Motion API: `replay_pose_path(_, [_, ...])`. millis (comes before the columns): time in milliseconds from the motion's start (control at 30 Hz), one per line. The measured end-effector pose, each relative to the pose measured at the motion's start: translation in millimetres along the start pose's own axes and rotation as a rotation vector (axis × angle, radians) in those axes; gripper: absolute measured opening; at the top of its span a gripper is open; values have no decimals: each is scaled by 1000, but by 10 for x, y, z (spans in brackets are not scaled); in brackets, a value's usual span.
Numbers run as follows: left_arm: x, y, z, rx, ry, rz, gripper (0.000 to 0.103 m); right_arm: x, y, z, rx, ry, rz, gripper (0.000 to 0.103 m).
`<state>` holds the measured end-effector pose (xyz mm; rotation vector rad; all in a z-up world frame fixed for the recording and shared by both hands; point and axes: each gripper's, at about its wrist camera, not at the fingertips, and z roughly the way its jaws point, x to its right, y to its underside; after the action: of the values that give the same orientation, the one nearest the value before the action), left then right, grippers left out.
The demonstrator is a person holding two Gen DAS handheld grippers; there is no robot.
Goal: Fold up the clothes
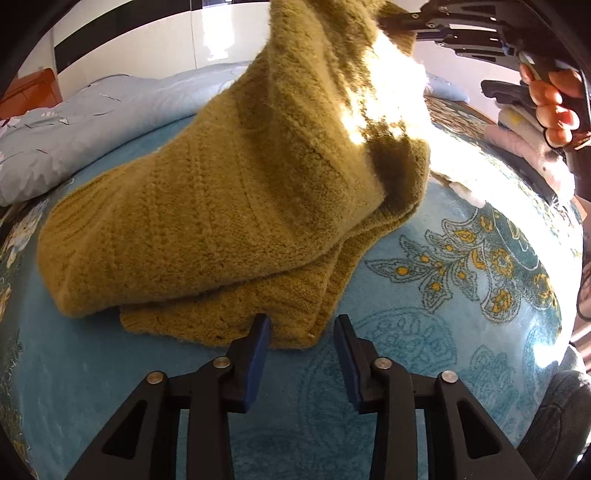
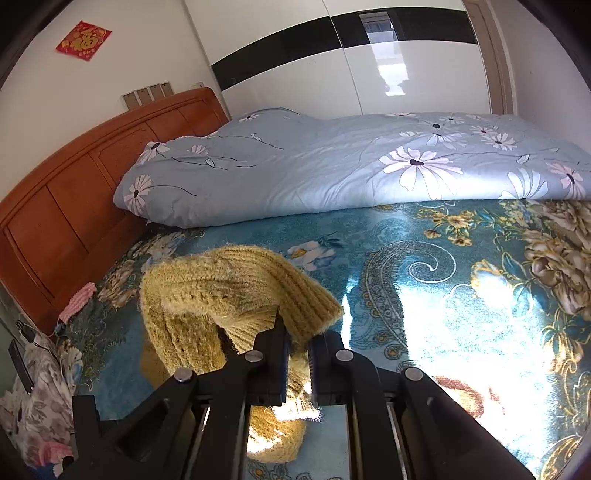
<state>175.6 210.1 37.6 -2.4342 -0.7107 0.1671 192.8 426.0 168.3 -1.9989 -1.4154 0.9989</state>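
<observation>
A mustard-yellow knitted sweater (image 1: 236, 206) lies partly folded on the blue patterned bedspread (image 1: 424, 332). One part of it is lifted up toward the top of the left wrist view. My left gripper (image 1: 302, 325) is open and empty, just in front of the sweater's near edge. My right gripper (image 2: 299, 332) is shut on the sweater's ribbed edge (image 2: 236, 291) and holds it up above the bed. The right gripper also shows in the left wrist view (image 1: 402, 22), held by a hand (image 1: 554, 99).
A light blue flowered quilt (image 2: 332, 166) lies along the far side of the bed. A wooden headboard (image 2: 70, 192) stands at the left. A pile of clothes (image 1: 528, 136) sits at the right edge. A pink knitted item (image 2: 77, 301) lies near the headboard.
</observation>
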Motion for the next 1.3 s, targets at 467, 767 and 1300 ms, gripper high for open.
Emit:
replay_pose_path(467, [-215, 100, -182, 30, 27, -185, 14, -119, 95, -100, 38, 28, -111, 9])
replay_pose_path(767, [-259, 85, -456, 90, 8, -222, 8, -222, 111, -192, 40, 33, -138, 9])
replay_pose_path(1300, [-371, 241, -813, 100, -12, -263, 1, -549, 83, -290, 23, 57, -162, 9])
